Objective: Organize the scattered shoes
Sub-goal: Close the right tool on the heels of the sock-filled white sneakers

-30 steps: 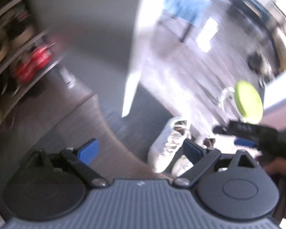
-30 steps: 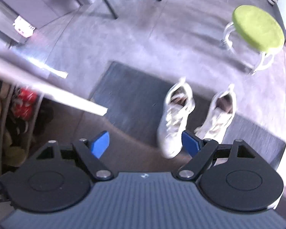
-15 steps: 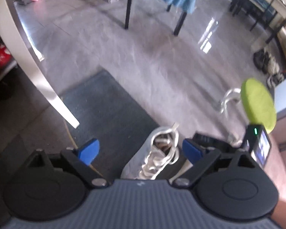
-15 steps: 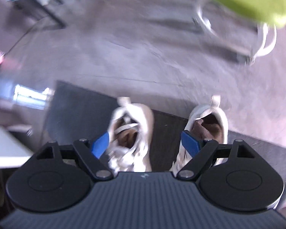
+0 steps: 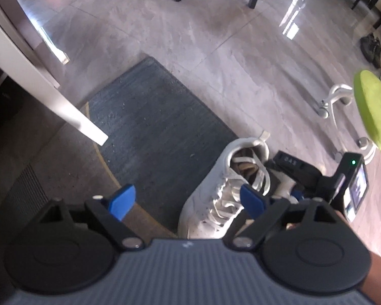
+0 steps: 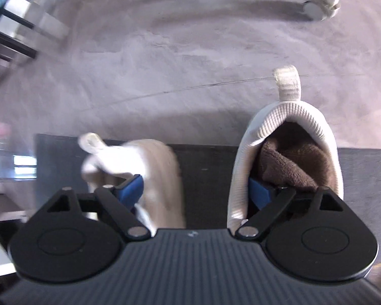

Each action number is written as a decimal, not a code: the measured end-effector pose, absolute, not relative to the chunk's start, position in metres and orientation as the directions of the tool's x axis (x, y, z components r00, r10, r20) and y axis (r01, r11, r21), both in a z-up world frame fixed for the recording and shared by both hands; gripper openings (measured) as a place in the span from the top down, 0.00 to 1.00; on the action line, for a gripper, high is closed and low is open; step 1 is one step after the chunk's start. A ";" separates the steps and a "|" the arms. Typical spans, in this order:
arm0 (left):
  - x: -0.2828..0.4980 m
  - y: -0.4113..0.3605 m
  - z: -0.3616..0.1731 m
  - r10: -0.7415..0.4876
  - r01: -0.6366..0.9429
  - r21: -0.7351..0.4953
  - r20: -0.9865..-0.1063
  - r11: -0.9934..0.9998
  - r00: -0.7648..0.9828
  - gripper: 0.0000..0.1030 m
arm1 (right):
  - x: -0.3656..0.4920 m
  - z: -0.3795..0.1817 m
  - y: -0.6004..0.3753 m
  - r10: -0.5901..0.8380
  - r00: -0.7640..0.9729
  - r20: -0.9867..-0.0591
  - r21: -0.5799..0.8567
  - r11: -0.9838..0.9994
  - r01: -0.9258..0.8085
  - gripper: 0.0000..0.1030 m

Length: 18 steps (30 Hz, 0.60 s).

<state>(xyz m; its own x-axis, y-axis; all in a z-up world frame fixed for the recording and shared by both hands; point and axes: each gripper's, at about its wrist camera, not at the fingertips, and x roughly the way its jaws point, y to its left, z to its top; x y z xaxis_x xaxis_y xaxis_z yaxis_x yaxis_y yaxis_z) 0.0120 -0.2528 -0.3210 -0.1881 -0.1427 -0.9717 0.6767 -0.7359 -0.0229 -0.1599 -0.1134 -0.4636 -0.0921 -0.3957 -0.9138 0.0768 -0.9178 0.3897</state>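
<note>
- Right wrist view shows the right gripper (image 6: 194, 190) with jaws spread, having just widened; one blue finger (image 6: 260, 193) sits at or inside the collar of the right white sneaker (image 6: 287, 157), the other over the left white sneaker (image 6: 149, 172). Clenching now would likely pinch one collar wall or snag both shoes.
- Both sneakers stand on the dark mat (image 6: 205, 175) near its far edge, heels toward the bare floor (image 6: 190, 63); a shove could slide them off it.
- The left gripper (image 5: 188, 200) is released, though its jaws have just narrowed slightly; its finger hangs over the left sneaker's laces (image 5: 226, 203), which could catch.
- Both tools crowd together; they may knock.
</note>
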 end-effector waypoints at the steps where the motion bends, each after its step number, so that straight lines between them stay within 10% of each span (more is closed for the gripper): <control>1: 0.013 -0.254 -0.319 -0.141 0.681 -0.025 -0.972 -0.731 -0.186 0.12 | -0.159 -0.461 -0.120 -0.441 -0.069 -0.895 0.431 -0.894 0.124 0.11; 5: 0.018 -0.256 -0.310 -0.140 0.689 -0.026 -0.973 -0.725 -0.185 0.11 | -0.150 -0.454 -0.152 -0.380 -0.071 -0.922 0.337 -0.880 0.334 0.17; 18: 0.014 -0.269 -0.313 -0.094 0.694 -0.083 -0.972 -0.715 -0.214 0.11 | -0.153 -0.459 -0.163 -0.234 -0.186 -0.954 0.206 -0.966 0.159 0.20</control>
